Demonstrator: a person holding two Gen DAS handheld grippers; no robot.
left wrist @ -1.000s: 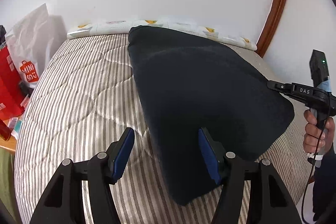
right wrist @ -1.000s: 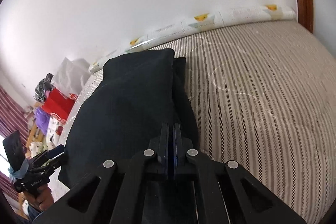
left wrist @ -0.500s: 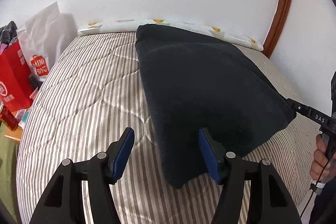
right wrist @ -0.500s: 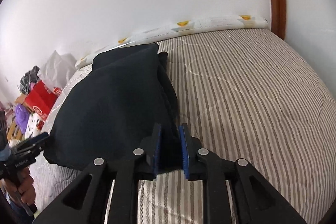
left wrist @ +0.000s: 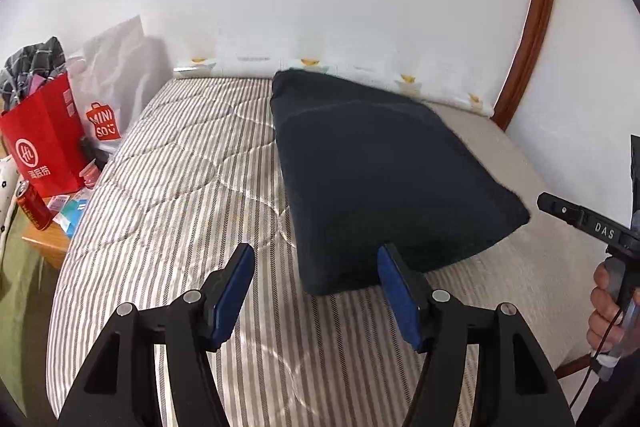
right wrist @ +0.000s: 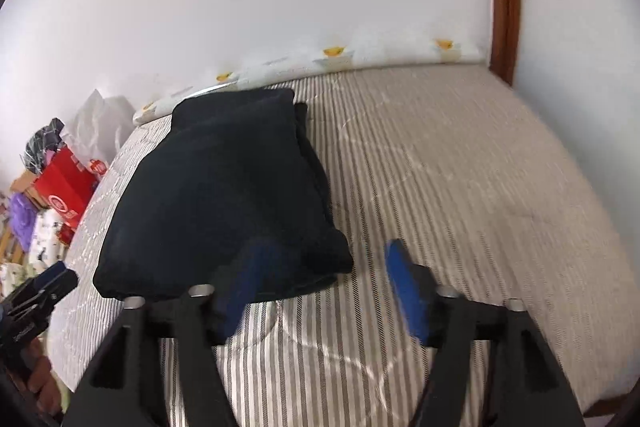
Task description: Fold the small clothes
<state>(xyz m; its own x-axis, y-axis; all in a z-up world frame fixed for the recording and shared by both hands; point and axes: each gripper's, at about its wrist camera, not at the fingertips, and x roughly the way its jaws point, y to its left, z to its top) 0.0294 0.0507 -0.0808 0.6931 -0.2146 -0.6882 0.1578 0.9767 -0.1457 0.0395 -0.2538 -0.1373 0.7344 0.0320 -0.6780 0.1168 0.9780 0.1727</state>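
The left gripper (left wrist: 314,287), black with blue pads, has its jaws spread wide with nothing between them; it hovers just before the near corner of the folded dark navy garment (left wrist: 384,167), not touching it. The right gripper (right wrist: 326,285) also has its jaws parted and grasps nothing. Its left pad is seen against the near edge of the garment, but the picture is blurred there, so I cannot tell if it touches the cloth.

The garment lies on the striped quilted mattress (left wrist: 180,163), from the middle toward the far edge by the wall. It is a thick, soft rectangle of several layers — in the right wrist view a second layer shows along its right side. The cloth looks matte and fleecy, and the corners are rounded, not sharp. I judge the fold is laid down and both tools are free of it, so this piece seems nearly finished; perhaps one more fold or some smoothing is left.

The mattress cover is smooth, with grey and cream stripes and curved quilting seams. Beyond its left edge stands a red paper shopping bag (left wrist: 44,139) and a white plastic bag (left wrist: 116,67), with a red drink can (left wrist: 34,207) on a low wooden surface.
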